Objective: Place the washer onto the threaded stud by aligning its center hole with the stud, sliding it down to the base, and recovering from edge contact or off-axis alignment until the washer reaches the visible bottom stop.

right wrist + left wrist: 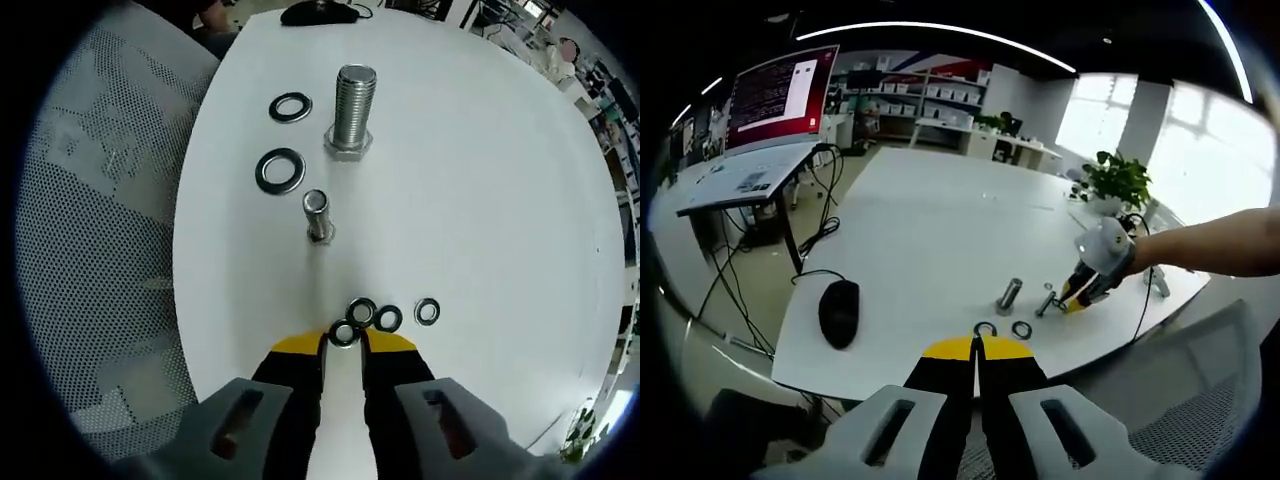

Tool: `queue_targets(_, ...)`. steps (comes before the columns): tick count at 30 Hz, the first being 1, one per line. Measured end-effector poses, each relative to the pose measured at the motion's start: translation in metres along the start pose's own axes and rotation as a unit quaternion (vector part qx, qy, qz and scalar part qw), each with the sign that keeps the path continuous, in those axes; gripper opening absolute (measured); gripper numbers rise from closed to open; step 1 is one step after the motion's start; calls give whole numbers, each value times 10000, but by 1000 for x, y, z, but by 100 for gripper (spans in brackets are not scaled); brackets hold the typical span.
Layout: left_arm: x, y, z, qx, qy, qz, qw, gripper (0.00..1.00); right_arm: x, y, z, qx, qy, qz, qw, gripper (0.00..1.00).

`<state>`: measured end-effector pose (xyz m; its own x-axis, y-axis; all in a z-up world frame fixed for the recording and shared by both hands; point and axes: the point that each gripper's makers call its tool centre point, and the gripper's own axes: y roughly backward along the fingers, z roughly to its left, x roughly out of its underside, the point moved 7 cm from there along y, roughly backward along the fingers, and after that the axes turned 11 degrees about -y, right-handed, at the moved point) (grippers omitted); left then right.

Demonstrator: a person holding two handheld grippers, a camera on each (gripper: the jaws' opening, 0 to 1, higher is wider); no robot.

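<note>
In the right gripper view a large threaded stud stands upright on the white table, with a smaller stud nearer to me. Two large washers lie flat to their left. Three small washers lie just ahead of my right gripper. Its jaws hold a further small washer between their tips, low at the table. In the left gripper view my left gripper is shut and empty near the table edge, and the right gripper reaches in beside the small stud.
A black mouse lies at the table's near left. A potted plant stands at the far right edge. A mesh chair sits beside the table. A side desk with a monitor and hanging cables stands to the left.
</note>
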<state>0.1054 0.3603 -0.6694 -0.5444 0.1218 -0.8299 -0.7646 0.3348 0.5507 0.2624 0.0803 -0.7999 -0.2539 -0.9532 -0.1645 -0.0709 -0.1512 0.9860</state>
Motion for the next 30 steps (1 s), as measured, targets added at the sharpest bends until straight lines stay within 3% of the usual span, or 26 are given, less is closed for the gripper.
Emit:
queue_targets(8, -1, 0, 0, -9, 9, -11, 10000, 0, 0, 1, 5, 261, 459, -54, 9986, 16)
queue_targets(14, -1, 0, 0, -10, 12, -27, 10000, 0, 7, 2, 6, 600, 511, -482, 9957, 15)
queue_targets(19, -1, 0, 0, -14, 13, -26, 10000, 0, 12, 2, 4, 620, 62, -799, 9949, 15)
queue_targets(22, -1, 0, 0, -14, 15, -24, 10000, 0, 13, 2, 3, 621, 21, -839, 9945, 15)
queue_targets(28, -1, 0, 0, -16, 11, -20, 10000, 0, 13, 1, 9, 205, -151, -678, 9974, 15)
queue_targets(30, -1, 0, -1, -16, 13, -21, 10000, 0, 13, 1, 16, -153, -297, -621, 9975, 16)
